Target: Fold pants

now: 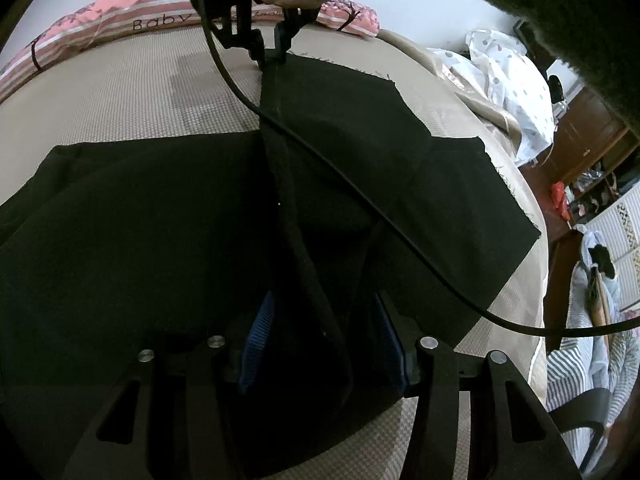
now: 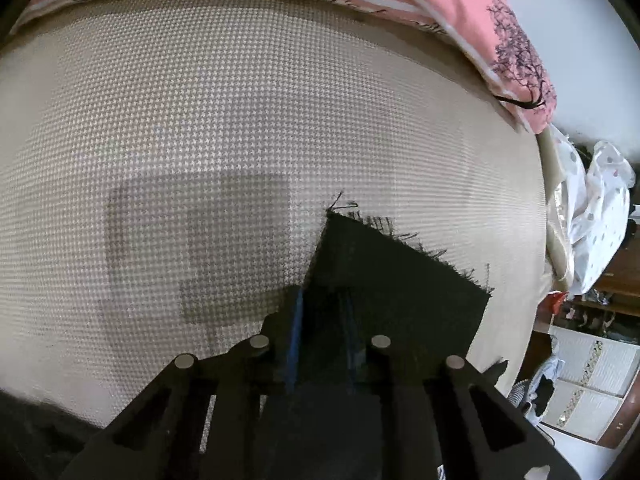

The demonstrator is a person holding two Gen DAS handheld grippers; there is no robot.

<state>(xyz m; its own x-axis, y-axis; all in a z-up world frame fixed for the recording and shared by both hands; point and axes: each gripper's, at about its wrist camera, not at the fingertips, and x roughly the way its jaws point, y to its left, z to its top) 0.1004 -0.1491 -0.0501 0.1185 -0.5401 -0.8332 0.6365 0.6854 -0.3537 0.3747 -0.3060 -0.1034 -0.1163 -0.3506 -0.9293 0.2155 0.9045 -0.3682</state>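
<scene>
Both claws pinch the black pants.

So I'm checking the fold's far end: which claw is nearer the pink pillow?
Right. The right claw pinches the black pants' frayed end close below the pink pillow; the left claw grips the pants at the bed's near side.

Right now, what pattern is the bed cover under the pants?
The bed cover has a fine beige-and-white houndstooth weave, clearest in the right wrist view; the pants are plain black.
</scene>
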